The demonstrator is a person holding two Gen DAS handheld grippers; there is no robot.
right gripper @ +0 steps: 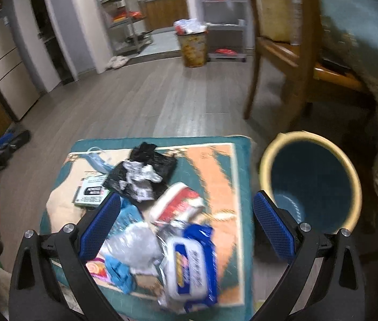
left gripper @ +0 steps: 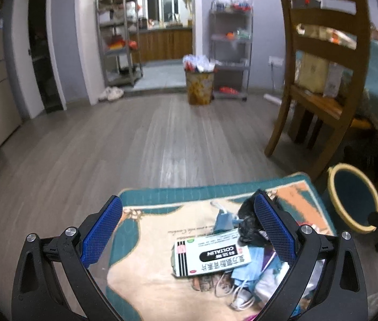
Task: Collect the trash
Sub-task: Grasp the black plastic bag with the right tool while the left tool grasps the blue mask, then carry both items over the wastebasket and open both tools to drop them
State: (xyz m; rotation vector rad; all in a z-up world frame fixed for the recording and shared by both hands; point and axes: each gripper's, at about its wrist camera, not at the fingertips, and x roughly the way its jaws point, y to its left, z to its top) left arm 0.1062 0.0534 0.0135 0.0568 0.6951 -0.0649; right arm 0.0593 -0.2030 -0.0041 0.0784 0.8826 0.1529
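Both your grippers hang over the trash-strewn mat, fingers spread wide and holding nothing.

In the left wrist view, your left gripper [left gripper: 187, 230] frames the medicine box [left gripper: 210, 256], which lies flat on the mat [left gripper: 146, 240] between the fingers; the crumpled black bag [left gripper: 250, 224] sits at 2 o'clock from the box, touching the right finger, and blue face masks [left gripper: 248, 270] trail out at 4 o'clock. In the right wrist view, your right gripper [right gripper: 187, 227] hovers above a blue-and-white wipes pack [right gripper: 191, 267], with a red-and-white wrapper [right gripper: 178, 203] at 12 o'clock from it and clear plastic [right gripper: 132, 246] at 9 o'clock. The yellow-rimmed bin [right gripper: 349, 165] stands on the floor just beside the mat's edge, at 2 o'clock from the gripper, its blue inside showing nothing in it.
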